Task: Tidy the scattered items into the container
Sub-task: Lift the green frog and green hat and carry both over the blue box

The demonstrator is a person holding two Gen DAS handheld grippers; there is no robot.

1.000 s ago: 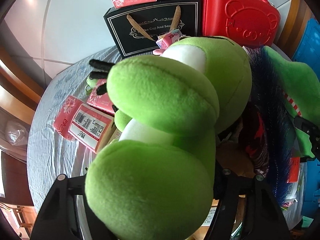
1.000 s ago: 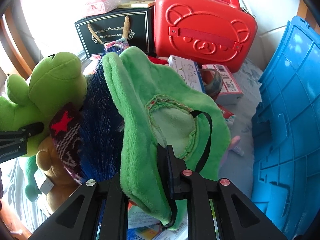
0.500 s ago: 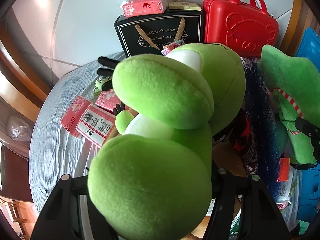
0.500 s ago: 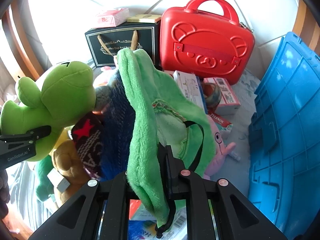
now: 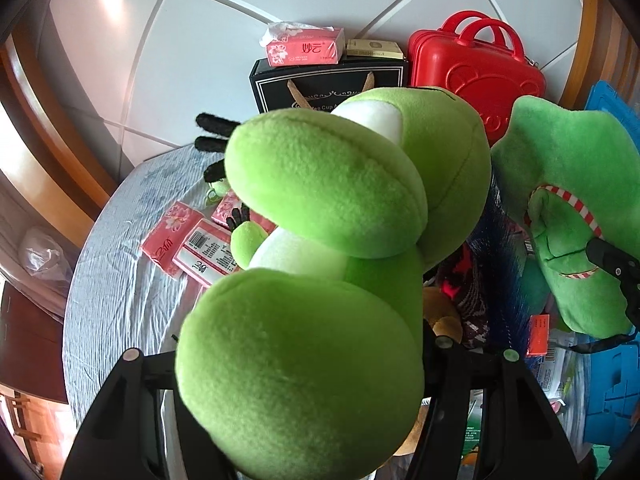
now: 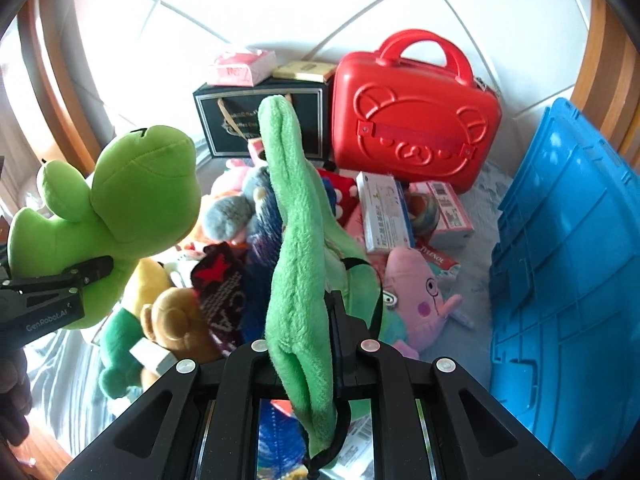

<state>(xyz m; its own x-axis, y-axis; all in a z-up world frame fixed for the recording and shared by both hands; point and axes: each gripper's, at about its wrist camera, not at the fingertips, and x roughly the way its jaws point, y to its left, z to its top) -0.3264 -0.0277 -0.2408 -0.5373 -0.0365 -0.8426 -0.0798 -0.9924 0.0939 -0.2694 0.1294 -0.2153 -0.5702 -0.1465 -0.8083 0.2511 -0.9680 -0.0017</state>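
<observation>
Left gripper (image 5: 296, 420) clamps green frog plush (image 5: 320, 240); right gripper (image 6: 308, 364) pinches green plush hat (image 6: 296, 240), probably thin hold, may slip before blue crate (image 6: 568, 280).

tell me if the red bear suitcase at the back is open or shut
Shut. The red suitcase stands upright on its edge with both halves together and no gap along the seam; its handles sit paired on top.

Both my grippers angled downward, each gripping something soft.

My left gripper (image 6: 86, 270) has its jaws half-spread, pressing what it carries; my right gripper (image 6: 298, 344) has its jaws pinched nearly together.
</observation>
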